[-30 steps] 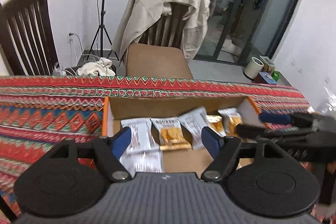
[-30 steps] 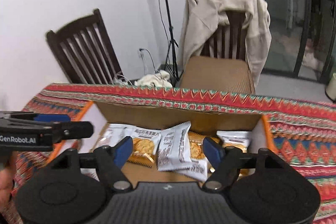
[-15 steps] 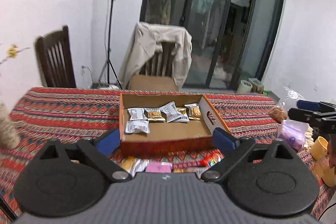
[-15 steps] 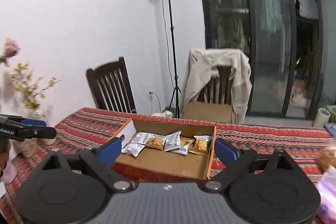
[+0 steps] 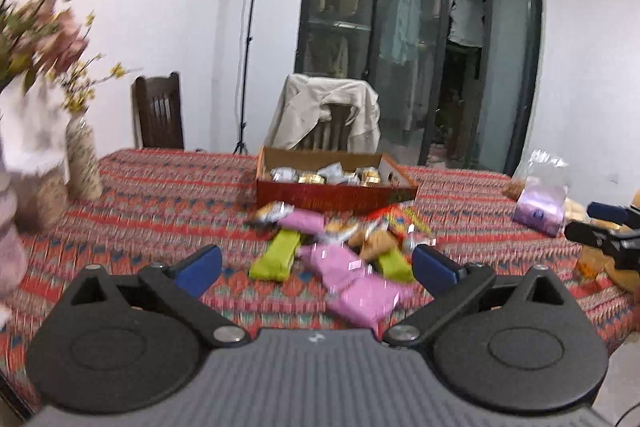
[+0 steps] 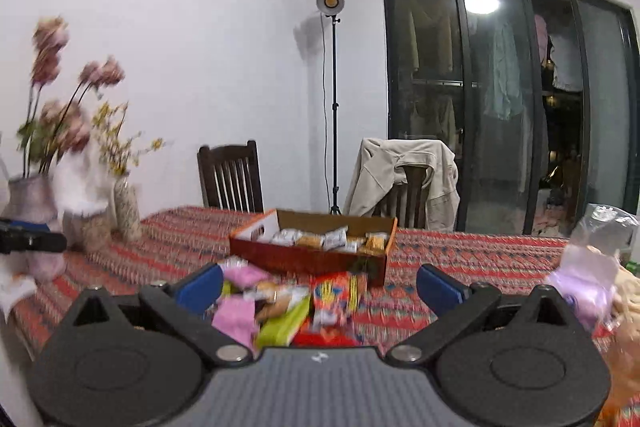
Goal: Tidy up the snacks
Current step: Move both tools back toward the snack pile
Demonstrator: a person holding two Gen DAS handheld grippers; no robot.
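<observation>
the left wrist view shows the right gripper (image 5: 600,227) poking in at the far right edge, beyond a purple tissue pack (image 5: 538,205); the right wrist view instead catches the left gripper (image 6: 32,241) at its far left edge, in front of the blurred flower vases (image 6: 30,195). only the right view shows the white side of the cardboard box (image 6: 312,251) and a clear plastic bag (image 6: 608,223) off to the right of the jaws.

the left gripper (image 5: 316,263) has its jaws opening to their widest, with nothing between the pads. the loose snacks (image 5: 332,251), pink, green and orange packets, lie on the patterned desk (image 5: 160,195) ahead of and between the jaws, and the box (image 5: 336,187) with packets already inside sits farther ahead, well apart.

the right gripper (image 6: 318,283) also has its jaws opening wide and holds nothing; the loose snacks (image 6: 280,307) lie just ahead between its fingers, the box beyond them.
</observation>
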